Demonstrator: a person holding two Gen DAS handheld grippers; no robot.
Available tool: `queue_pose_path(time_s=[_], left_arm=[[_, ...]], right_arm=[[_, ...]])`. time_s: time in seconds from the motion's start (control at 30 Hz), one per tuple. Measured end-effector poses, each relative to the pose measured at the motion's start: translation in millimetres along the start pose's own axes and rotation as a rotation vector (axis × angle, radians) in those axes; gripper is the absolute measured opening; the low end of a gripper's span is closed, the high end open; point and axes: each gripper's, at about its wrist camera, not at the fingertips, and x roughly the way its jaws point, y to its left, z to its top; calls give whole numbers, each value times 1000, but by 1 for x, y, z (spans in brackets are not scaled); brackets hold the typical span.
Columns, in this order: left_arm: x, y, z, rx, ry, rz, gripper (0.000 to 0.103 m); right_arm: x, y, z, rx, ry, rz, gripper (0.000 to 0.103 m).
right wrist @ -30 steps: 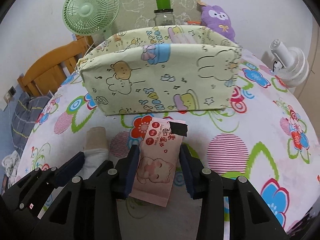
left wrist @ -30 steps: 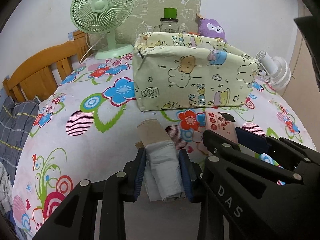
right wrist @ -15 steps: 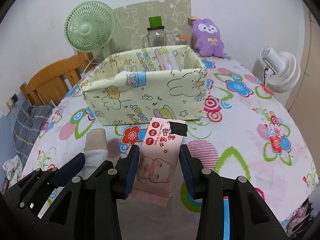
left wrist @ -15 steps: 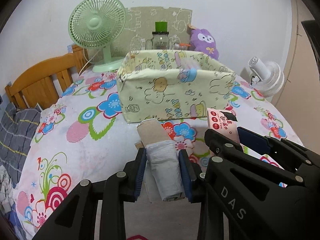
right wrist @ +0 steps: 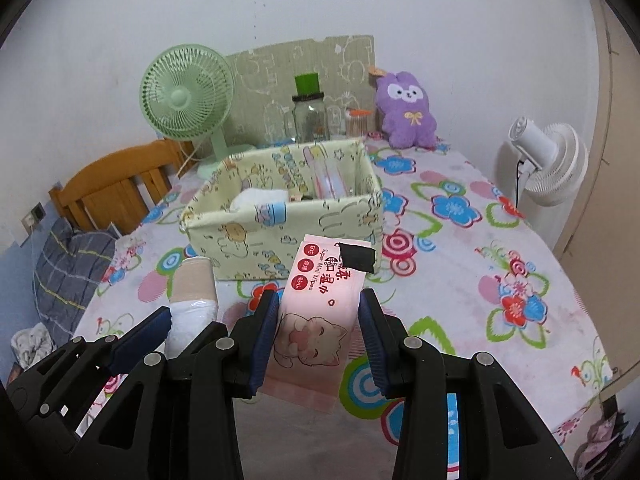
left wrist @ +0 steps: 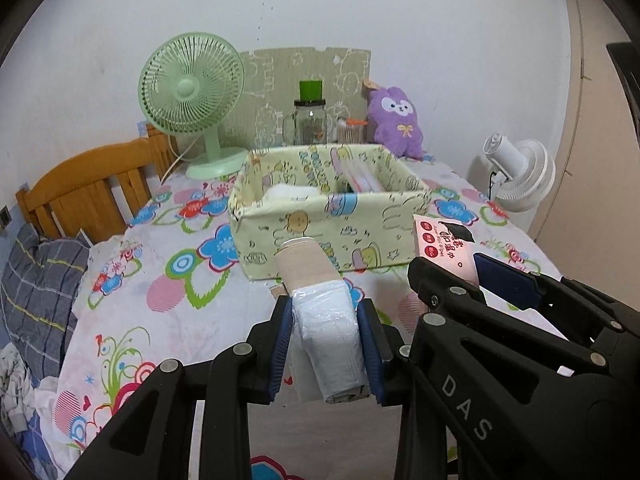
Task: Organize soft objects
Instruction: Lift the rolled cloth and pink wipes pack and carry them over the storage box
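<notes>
My left gripper (left wrist: 326, 316) is shut on a white wrapped soft pack with a beige end (left wrist: 320, 304), held above the flowered table. It also shows in the right wrist view (right wrist: 192, 300). My right gripper (right wrist: 320, 320) is shut on a pink wet-wipes pack with a cat picture (right wrist: 320, 308), seen too in the left wrist view (left wrist: 444, 244). Both are lifted in front of a yellow cartoon-print fabric box (left wrist: 332, 220) (right wrist: 280, 236). The box holds a white soft item (right wrist: 260, 200) and pink packs (right wrist: 328, 184).
A green fan (left wrist: 192, 92), a glass jar with a green lid (left wrist: 310, 120), a purple plush (left wrist: 396, 120) and a white fan (left wrist: 520, 172) stand behind the box. A wooden chair (left wrist: 88, 196) is at the left. The table edge (right wrist: 580, 380) runs at the right.
Both grippers have risen and pulled back with their packs, so the box looks smaller and its inside now shows. Both grips are unchanged.
</notes>
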Motion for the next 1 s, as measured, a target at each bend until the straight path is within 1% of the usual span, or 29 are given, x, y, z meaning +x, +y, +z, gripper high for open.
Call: queue_pose_path(time_s=[0.57, 0.77, 1.0], left_arm=[[-39, -15, 31, 26, -105, 9, 33], [-45, -16, 39, 37, -133, 5, 33], [-44, -14, 48, 44, -149, 5, 33]], right_arm=[[-47, -4, 30, -17, -102, 15, 44], [-55, -3, 40, -21, -131, 13, 44], [-55, -4, 49, -15, -148, 13, 44]])
